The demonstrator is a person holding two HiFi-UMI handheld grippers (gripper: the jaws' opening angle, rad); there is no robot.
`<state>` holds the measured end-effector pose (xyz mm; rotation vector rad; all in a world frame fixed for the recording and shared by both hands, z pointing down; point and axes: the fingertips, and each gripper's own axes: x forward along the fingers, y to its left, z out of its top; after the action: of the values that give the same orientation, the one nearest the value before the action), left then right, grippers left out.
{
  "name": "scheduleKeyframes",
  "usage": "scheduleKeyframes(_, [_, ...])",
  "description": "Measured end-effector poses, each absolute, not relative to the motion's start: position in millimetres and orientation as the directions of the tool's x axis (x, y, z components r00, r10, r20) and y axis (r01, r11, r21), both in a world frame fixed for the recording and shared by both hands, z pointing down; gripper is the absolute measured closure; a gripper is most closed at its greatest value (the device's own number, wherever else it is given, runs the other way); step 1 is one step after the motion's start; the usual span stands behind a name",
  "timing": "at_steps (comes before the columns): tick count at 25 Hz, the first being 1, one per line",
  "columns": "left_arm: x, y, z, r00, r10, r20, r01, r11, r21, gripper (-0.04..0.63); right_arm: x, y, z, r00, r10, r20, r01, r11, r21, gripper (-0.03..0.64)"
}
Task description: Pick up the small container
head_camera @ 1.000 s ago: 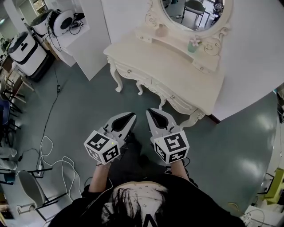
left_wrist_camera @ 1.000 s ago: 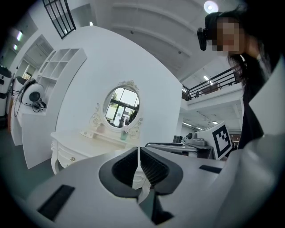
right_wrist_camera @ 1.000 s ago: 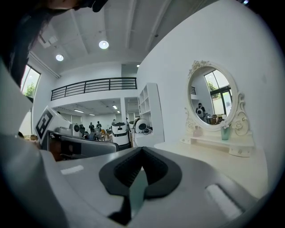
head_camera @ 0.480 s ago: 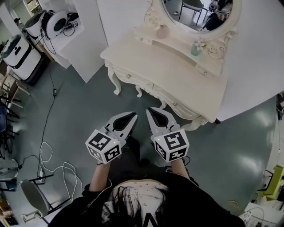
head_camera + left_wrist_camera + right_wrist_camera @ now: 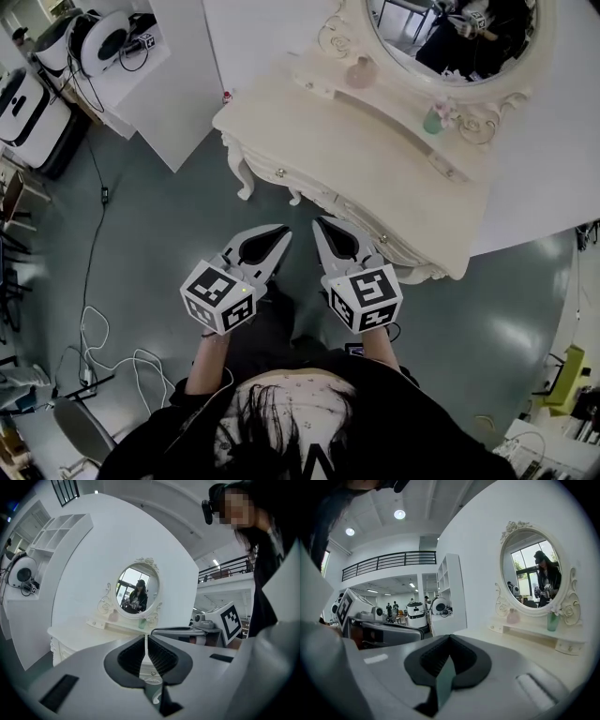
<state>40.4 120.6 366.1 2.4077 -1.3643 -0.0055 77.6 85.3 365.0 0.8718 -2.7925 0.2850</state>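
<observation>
My left gripper (image 5: 279,234) and right gripper (image 5: 320,226) hang side by side, jaws closed on nothing, with only a narrow gap between them. Below and ahead is open grey-green floor (image 5: 178,225), and then the scalloped front edge of the cream carved wooden dressing table (image 5: 375,164) bars the way low down. Its flat top gives open passage back to the raised cream shelf (image 5: 394,112). On that shelf a small pink round bottle (image 5: 361,71) and a small green vase (image 5: 433,120) stand well apart, with room between them. Behind them the oval mirror in its carved cream frame (image 5: 450,42) closes the way. A white wall panel (image 5: 253,42) stands near the table's left end. White cables (image 5: 122,361) lie on the floor far to my left.
</observation>
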Motion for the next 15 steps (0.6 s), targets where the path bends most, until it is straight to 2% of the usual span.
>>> scheduleKeyframes(15, [-43.7,41.3,371.7,0.604,-0.774,0.19,-0.785,-0.536,0.311,0.594,-9.4,10.4,365.8,-0.772,-0.576,0.268,-0.618,0.779,-0.104,0.607])
